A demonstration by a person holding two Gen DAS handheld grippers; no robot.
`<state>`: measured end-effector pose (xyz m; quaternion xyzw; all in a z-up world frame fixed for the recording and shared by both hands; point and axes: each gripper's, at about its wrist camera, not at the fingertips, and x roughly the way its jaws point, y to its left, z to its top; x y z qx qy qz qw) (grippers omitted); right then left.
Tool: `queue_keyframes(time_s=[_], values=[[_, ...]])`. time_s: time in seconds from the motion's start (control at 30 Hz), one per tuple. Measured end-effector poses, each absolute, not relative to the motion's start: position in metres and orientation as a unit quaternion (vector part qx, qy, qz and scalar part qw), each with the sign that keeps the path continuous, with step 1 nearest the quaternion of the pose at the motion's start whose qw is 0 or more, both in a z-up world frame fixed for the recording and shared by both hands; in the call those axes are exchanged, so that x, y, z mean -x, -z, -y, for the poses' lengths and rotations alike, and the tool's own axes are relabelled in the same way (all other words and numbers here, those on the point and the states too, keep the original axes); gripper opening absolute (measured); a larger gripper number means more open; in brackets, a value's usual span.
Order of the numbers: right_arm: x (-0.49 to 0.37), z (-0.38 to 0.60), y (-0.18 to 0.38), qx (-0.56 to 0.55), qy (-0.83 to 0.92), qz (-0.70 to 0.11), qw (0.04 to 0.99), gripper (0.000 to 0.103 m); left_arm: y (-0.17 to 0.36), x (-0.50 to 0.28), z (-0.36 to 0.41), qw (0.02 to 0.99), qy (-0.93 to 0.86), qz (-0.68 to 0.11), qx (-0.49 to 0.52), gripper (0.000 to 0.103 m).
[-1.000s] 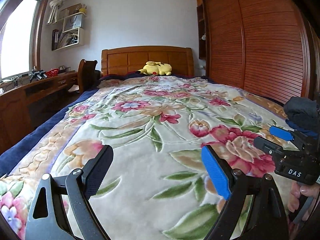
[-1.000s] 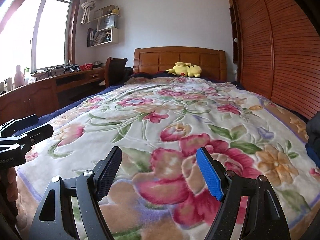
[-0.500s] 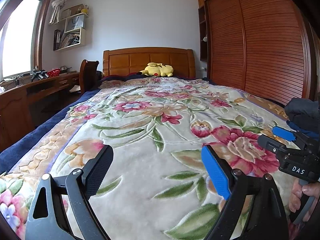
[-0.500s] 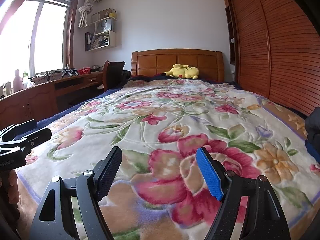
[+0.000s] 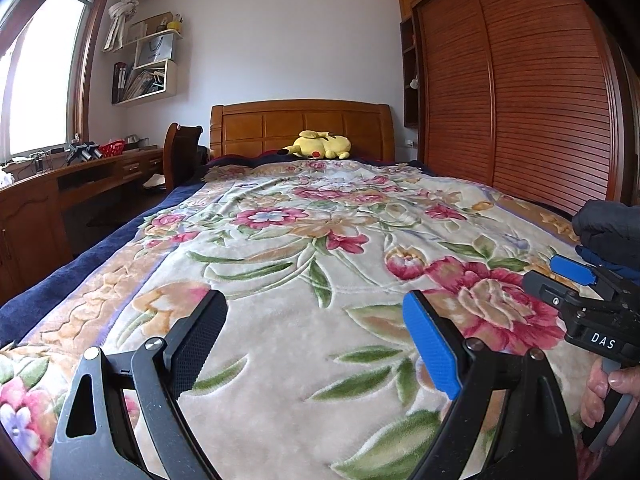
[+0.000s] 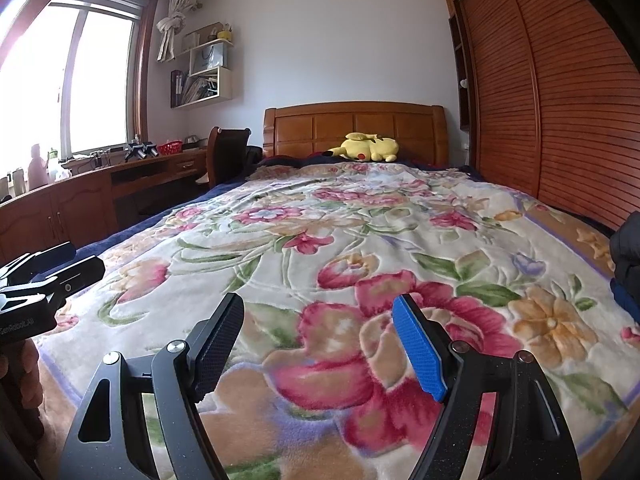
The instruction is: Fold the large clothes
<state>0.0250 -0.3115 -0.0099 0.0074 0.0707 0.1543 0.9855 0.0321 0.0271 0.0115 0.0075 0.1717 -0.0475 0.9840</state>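
Note:
A pile of dark clothes (image 5: 610, 230) lies at the right edge of the bed; only a sliver of it shows in the right wrist view (image 6: 628, 256). My left gripper (image 5: 316, 344) is open and empty, held above the floral blanket (image 5: 320, 240) near the foot of the bed. My right gripper (image 6: 320, 340) is open and empty too, over the blanket (image 6: 360, 240). It also shows in the left wrist view (image 5: 576, 280), just in front of the dark clothes. The left gripper shows at the left edge of the right wrist view (image 6: 44, 276).
A yellow plush toy (image 5: 320, 146) lies by the wooden headboard (image 5: 300, 124). A wooden desk (image 5: 60, 192) and chair (image 5: 182, 152) stand left of the bed. A slatted wardrobe (image 5: 520, 92) runs along the right side.
Both cameras have tilted up a little, so more wall and ceiling show. Both grippers stay open and empty.

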Motion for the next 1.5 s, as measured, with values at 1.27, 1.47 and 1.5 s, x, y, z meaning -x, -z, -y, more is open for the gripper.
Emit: queue_keyframes(time_s=[1.27,1.47,1.5], values=[[-0.0275,0.3088,0.0112,-0.013,-0.154,-0.062,0.986,0.079,-0.0078,-0.0329,-0.0263,0.984,0.045,-0.17,-0.011,0.09],[-0.0276,0.3086,0.0114,-0.013,-0.154,-0.062,0.986,0.079,-0.0074,-0.0333,-0.0264,0.984,0.045,-0.171,-0.011,0.09],[-0.0275,0.3088,0.0115,-0.013,-0.154,-0.062,0.986,0.079,-0.0077,-0.0328,-0.026,0.984,0.045,-0.171,-0.011,0.09]])
